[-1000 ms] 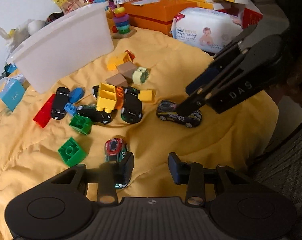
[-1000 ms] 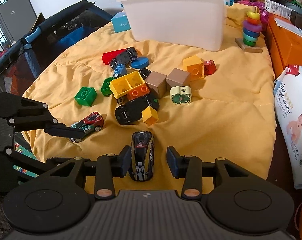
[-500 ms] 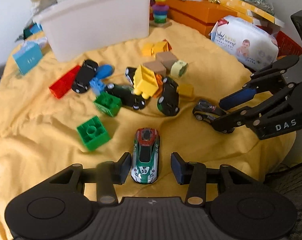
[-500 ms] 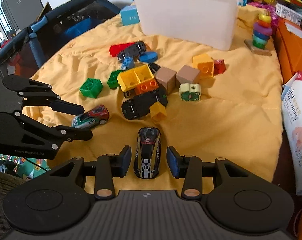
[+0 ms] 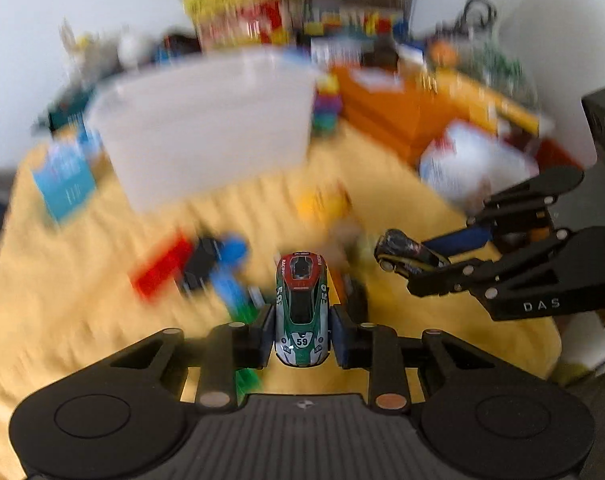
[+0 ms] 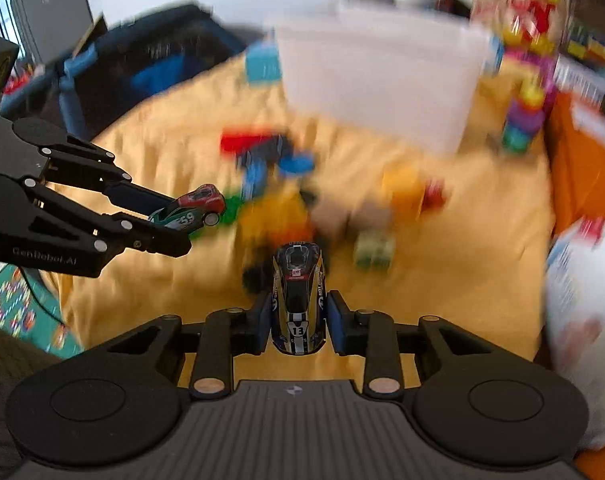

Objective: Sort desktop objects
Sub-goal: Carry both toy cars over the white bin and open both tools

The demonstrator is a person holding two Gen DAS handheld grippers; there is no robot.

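Observation:
My left gripper is closing its jaws on a green, white and red toy car numbered 59, and the pads press its sides as it hangs above the yellow cloth. My right gripper is closing on a black and gold toy car numbered 13, also gripped and lifted. Each gripper shows in the other's view: the right one with its car, the left one with car 59. Blurred blocks and other cars lie in the middle of the cloth.
A white plastic bin stands at the back of the cloth. Behind and beside it are an orange box, a wipes pack, a ring stacker and a small blue box. A dark playpen frame stands off the left edge.
Both grippers have shut on the cars that lay between their fingers and lifted them off the cloth. The left view has swung up toward the bin; both views are now blurred.

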